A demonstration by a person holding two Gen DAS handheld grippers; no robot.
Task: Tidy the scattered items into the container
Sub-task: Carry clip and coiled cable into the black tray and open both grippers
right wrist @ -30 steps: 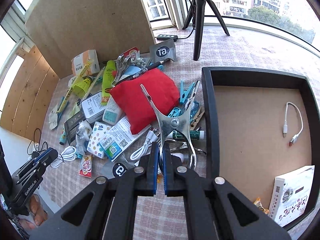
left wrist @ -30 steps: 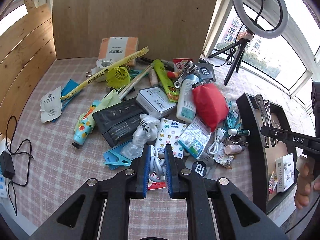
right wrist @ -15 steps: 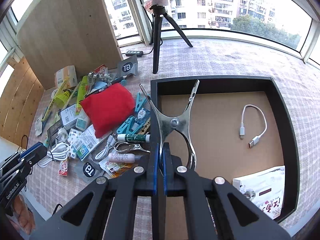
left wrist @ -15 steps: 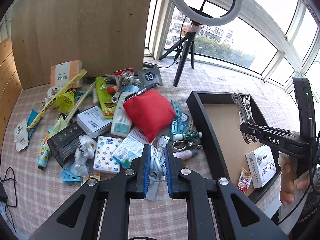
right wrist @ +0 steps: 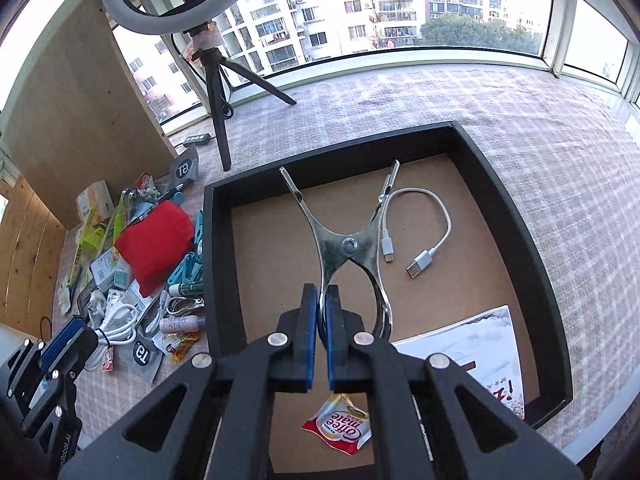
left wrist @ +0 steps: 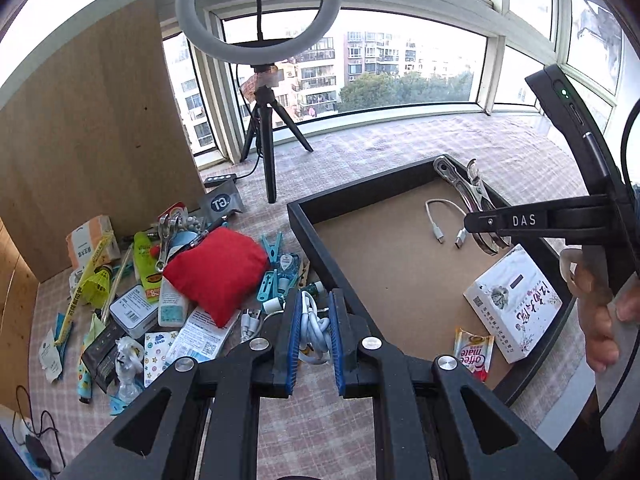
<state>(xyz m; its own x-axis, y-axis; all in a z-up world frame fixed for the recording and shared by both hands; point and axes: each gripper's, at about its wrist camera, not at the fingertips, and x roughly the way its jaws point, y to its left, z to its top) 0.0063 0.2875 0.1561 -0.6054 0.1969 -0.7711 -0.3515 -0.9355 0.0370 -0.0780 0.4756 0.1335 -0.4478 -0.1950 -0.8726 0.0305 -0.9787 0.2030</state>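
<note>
Right gripper (right wrist: 322, 312) sits above the black rectangular tray with brown board floor (right wrist: 216, 240), fingers pointing toward the far wall. Its blue pads are pinched nearly together on one handle of the shiny metal spring clamp (right wrist: 348, 240). The clamp is held over the tray interior with its two tips splayed wide and gripping nothing. In the left wrist view the same right gripper (left wrist: 486, 222) shows from the side, black body marked DAS, with the person's right hand (left wrist: 600, 312) wrapped on the grip at the tray's near-right corner.

Left gripper (left wrist: 314, 320) is outside the tray, just at its near-left wall, pads partly closed on a coiled white cable bundle (left wrist: 314, 322). Cable loops bulge between the pads.

Inside the tray: a short white USB cable (right wrist: 424, 236) lying flat beside the clamp, a white printed cardboard box (left wrist: 514, 304) at the near-right, and a red-and-white Coffee mate sachet (right wrist: 340, 426) near the front wall.

Left of the tray is the scattered pile on the pink checked tablecloth (right wrist: 480, 96): a red fabric pouch (left wrist: 218, 276), teal plastic clothes pegs (left wrist: 276, 276), a yellow shuttlecock (left wrist: 96, 282), a grey tin box (left wrist: 134, 312). The tray's left wall stands between the pile and the tray floor. A ring light on a black tripod (left wrist: 260, 92) stands behind the pile, well apart from both grippers.
</note>
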